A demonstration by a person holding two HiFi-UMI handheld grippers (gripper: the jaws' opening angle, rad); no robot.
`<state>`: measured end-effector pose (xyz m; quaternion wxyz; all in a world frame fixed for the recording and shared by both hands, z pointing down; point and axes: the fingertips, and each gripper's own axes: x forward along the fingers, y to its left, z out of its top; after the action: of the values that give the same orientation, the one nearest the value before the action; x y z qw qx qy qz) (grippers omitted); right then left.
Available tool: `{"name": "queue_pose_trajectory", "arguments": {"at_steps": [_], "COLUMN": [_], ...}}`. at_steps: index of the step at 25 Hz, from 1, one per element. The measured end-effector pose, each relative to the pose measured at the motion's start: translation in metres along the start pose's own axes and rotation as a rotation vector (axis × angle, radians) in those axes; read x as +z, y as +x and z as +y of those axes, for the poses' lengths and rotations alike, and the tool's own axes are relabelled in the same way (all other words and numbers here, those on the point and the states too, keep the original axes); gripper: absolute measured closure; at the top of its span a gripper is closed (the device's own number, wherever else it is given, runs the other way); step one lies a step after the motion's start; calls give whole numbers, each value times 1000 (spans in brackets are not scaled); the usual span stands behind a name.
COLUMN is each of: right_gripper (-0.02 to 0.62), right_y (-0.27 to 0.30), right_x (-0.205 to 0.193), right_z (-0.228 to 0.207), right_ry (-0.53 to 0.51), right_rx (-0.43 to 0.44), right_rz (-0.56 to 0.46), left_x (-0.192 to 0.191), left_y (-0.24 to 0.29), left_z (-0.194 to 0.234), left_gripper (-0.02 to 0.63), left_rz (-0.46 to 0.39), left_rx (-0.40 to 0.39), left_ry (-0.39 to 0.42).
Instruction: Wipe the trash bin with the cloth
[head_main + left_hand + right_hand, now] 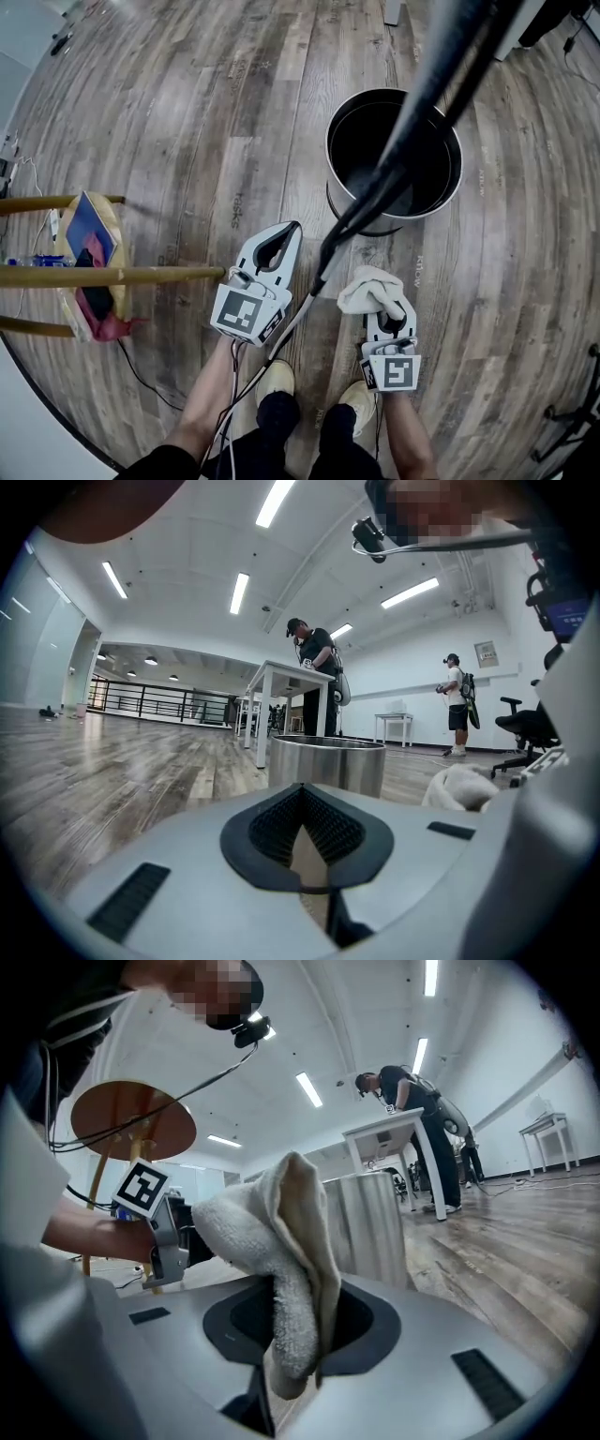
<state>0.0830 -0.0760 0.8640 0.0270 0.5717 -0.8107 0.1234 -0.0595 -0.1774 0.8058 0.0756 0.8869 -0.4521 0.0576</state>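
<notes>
The round metal trash bin [349, 210] stands on the wooden floor [187, 112] in the upper middle of the head view, open-topped with a dark inside, just ahead of both tools and touched by neither. The right gripper [388, 317], low and right of centre, has its claw clamped on a white terry cloth [369, 288]. In the right gripper view the cloth [272, 1241] is pinched at its lower folds and bunches up above the jaws, so a soft wad leads toward the bin's steel wall [370, 1232], probably so that fabric and not plastic meets the metal.

The left gripper [286, 234], left of centre, points at the bin [328, 761] as well. Its own view shows the claw narrow, the ribbed pads [330, 825] meeting at the tips with nothing between them. It seems to be kept close as a spare hand to steady the bin.

A wooden stool [112, 276] with a few items on it sits at the left edge, well apart from the work. Wiping looks not yet begun: the cloth next has to be brought onto the rim or side
</notes>
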Motion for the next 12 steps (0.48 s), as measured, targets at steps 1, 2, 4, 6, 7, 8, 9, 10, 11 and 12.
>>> {"name": "queue_pose_trajectory", "arguments": {"at_steps": [1, 2, 4, 6, 7, 8, 9, 10, 11, 12], "right_gripper": [500, 500, 500, 500, 500, 500, 500, 500, 500, 500], "right_y": [8, 17, 36, 54, 63, 72, 80, 87, 94, 102], "right_x": [-5, -11, -21, -30, -34, -37, -39, -42, -45, -49], "right_z": [7, 13, 23, 33, 39, 44, 48, 50, 50, 50], "right_ry": [-11, -29, -68, -84, -85, -81, -77, -75, -76, -77], "right_rx": [15, 30, 53, 77, 90, 98, 103, 106, 107, 107], "right_rz": [5, 8, 31, 62, 68, 73, 79, 87, 97, 109], "left_x": [0, 1, 2, 3, 3, 4, 4, 3, 3, 3], "left_y": [0, 0, 1, 1, 1, 1, 0, -1, -1, -1], "left_z": [-1, -1, 0, 2, 4, 5, 6, 7, 7, 8], "left_gripper": [611, 611, 611, 611, 611, 611, 611, 611, 611, 611], "left_rz": [-2, -4, -8, -10, -10, -10, -10, -9, -8, -8], "left_rx": [-1, -3, -4, -3, -2, -1, 0, 4, 9, 13], "left_ry": [0, 2, 4, 4, 6, 9, 10, 7, 3, 1]}}
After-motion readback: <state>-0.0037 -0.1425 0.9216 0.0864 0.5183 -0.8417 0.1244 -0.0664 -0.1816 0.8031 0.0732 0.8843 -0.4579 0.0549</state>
